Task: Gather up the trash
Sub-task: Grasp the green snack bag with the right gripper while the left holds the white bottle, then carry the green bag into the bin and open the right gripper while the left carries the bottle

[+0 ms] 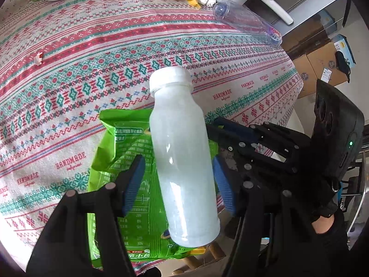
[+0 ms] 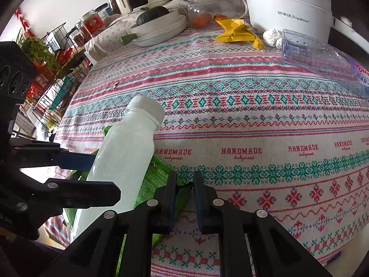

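A white plastic bottle with a white cap stands tilted between the blue pads of my left gripper; the jaws sit wider than the bottle, with gaps on both sides. It also shows in the right wrist view. Under it lies a green snack bag. My right gripper is nearly shut, pinching the corner of the green bag. It shows at the right in the left wrist view. A clear crushed bottle, a yellow wrapper and a crumpled white tissue lie at the far side.
The table has a patterned red and green cloth. A white Royalstar cooker, stacked bowls, a glass teapot and jars stand at the back. A wire rack is left; cardboard boxes beyond the table's edge.
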`<state>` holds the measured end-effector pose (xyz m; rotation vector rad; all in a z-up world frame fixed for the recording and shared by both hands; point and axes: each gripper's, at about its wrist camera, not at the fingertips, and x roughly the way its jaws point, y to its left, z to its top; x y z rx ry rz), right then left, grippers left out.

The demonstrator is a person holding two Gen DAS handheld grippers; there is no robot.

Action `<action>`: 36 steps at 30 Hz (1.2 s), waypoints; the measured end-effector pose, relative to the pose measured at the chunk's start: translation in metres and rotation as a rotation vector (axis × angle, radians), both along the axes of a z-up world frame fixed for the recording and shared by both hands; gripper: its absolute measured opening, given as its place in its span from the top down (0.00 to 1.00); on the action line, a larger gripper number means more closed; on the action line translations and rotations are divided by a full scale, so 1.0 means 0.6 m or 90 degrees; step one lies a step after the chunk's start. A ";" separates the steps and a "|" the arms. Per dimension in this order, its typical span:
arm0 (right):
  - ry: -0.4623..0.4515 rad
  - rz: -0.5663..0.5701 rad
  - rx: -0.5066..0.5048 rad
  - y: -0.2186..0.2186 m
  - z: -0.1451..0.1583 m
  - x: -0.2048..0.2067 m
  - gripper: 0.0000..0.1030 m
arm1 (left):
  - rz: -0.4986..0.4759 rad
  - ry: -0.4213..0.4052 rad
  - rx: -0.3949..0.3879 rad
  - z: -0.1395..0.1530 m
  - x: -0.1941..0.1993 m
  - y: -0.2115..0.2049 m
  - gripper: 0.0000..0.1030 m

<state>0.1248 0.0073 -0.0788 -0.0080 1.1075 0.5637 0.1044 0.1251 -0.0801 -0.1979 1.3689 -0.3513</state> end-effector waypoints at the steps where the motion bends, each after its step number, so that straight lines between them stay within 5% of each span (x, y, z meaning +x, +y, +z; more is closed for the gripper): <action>1: -0.003 0.000 -0.003 -0.002 0.001 -0.002 0.86 | -0.004 0.004 0.007 -0.004 -0.003 -0.003 0.43; 13: -0.022 -0.011 -0.030 -0.038 0.014 -0.015 0.87 | -0.006 -0.059 0.072 0.003 0.005 -0.041 0.51; 23: -0.070 -0.051 -0.030 -0.135 0.078 -0.023 0.87 | 0.021 -0.133 0.039 0.055 0.014 -0.038 0.51; 36: -0.169 -0.163 -0.035 -0.350 0.196 -0.077 0.88 | -0.028 -0.211 0.003 0.113 0.008 -0.135 0.51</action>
